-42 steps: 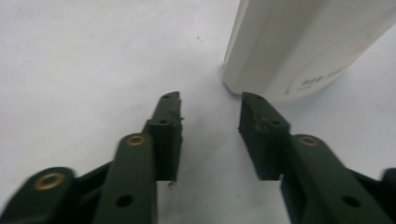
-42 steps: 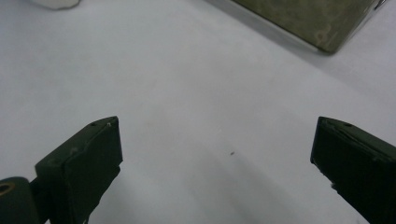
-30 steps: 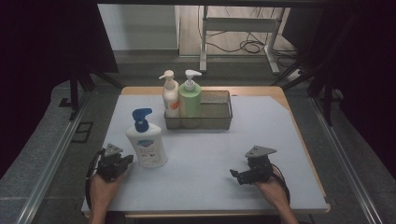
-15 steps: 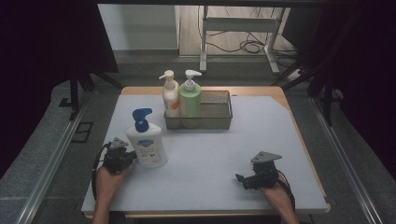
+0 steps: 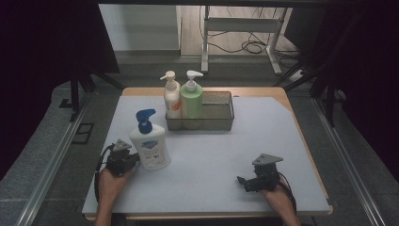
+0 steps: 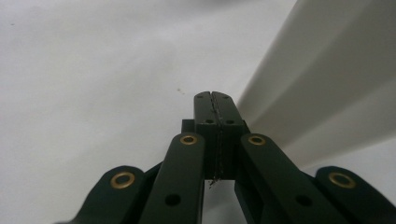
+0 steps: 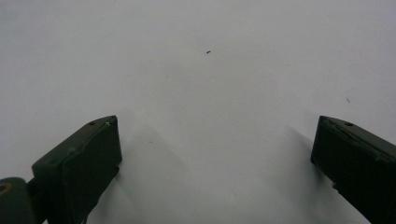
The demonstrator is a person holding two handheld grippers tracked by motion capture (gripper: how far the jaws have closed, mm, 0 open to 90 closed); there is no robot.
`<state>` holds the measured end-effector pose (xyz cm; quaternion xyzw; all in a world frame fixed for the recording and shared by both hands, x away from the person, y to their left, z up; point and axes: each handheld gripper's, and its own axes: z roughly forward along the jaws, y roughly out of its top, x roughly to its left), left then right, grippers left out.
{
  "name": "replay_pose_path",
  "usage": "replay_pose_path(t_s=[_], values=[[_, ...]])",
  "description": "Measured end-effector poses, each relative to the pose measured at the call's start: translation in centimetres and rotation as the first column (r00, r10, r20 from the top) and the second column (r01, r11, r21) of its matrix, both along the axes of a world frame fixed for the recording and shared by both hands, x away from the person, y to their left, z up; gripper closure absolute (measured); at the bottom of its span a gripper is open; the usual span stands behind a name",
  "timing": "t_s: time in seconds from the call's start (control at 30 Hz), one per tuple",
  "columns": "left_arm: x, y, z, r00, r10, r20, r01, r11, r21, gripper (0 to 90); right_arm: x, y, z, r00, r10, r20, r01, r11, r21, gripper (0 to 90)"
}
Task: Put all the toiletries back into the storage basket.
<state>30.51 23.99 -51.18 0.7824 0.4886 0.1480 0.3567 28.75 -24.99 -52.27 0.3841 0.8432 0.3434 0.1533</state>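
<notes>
A white pump bottle [image 5: 149, 143] with a blue pump head stands upright on the white table top [image 5: 211, 155], left of centre. My left gripper [image 5: 133, 159] rests on the table just left of the bottle's base. In the left gripper view its jaws [image 6: 212, 99] are pressed together with nothing between them. The bottle's white side [image 6: 327, 88] rises close on their right; I cannot tell whether they touch. My right gripper [image 5: 243, 181] lies on the table near the front right, pointing left. Its jaws [image 7: 215, 158] stand wide apart over bare table.
A dark mesh basket [image 5: 221, 113] stands at the back centre. In its left end are a white bottle with an orange label [image 5: 171, 96] and a green pump bottle [image 5: 192, 98]. The table's front edge runs just behind both hands.
The left gripper has edged right, closer to the white bottle's base. The right gripper has slid slightly toward the front edge. The bottles have not moved.
</notes>
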Motion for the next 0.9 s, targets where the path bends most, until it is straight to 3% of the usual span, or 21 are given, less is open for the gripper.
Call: replay_pose_path(t_s=[0.57, 0.9], values=[[-0.9, -0.8, -0.1, 0.9991, -0.042, -0.005, 0.042, 0.9989, -0.021, 89.2, 0.0, 0.0, 0.0, 1.0, 0.0, 0.004, 0.0, 1.0, 0.002, 1.3], [-1.5, -2.2, -0.1, 0.9959, -0.09, -0.008, 0.09, 0.9959, 0.003, 89.2, 0.0, 0.0, 0.0, 1.0, 0.0, 0.004, 0.0, 1.0, 0.003, 1.3]])
